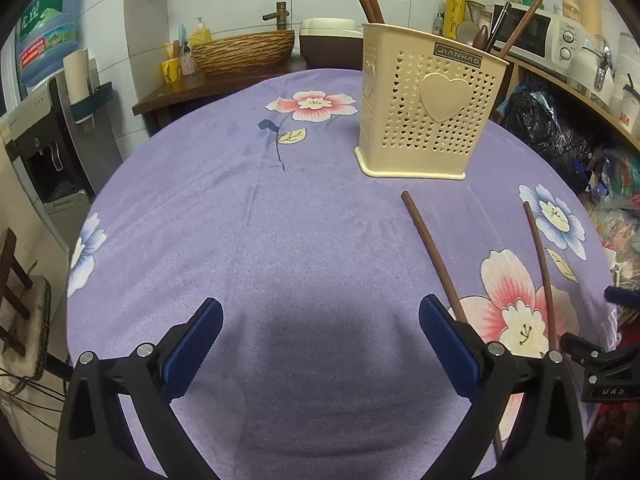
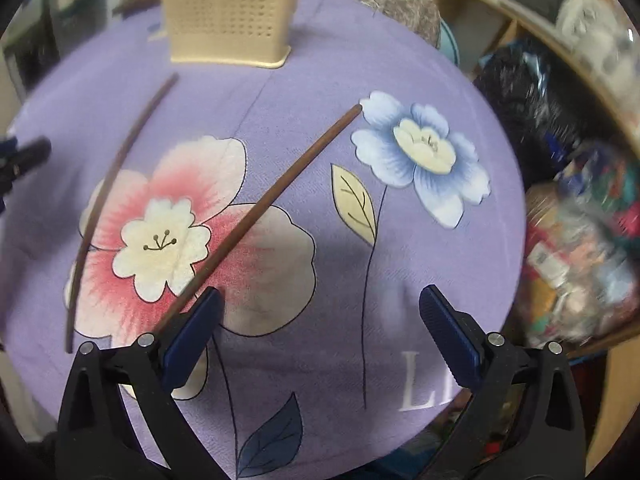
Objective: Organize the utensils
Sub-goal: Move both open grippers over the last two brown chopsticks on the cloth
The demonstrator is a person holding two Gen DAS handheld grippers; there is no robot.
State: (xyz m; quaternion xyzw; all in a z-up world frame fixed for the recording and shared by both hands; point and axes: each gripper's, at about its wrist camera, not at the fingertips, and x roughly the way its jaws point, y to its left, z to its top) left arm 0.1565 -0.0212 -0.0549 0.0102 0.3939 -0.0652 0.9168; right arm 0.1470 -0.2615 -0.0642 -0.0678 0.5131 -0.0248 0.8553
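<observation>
A cream perforated utensil holder point(image 1: 424, 104) with a heart stands on the purple floral cloth; several brown utensils stick out of it. It also shows in the right wrist view point(image 2: 230, 12). Two brown chopsticks lie loose on the cloth: one point(image 1: 434, 256) runs past my left gripper's right finger, the other point(image 1: 542, 268) lies further right. In the right wrist view they are the left chopstick point(image 2: 108, 184) and the middle chopstick point(image 2: 272, 196), which passes under the left finger. My left gripper point(image 1: 320, 312) is open and empty. My right gripper point(image 2: 320, 304) is open and empty above the cloth.
The table's cloth point(image 1: 280, 220) ends in rounded edges. A water dispenser point(image 1: 44, 128) stands left, a basket sink point(image 1: 244, 52) behind, shelves with a microwave point(image 1: 536, 36) and bags point(image 1: 552, 132) right. The right gripper's tip point(image 1: 592, 364) shows at the right edge.
</observation>
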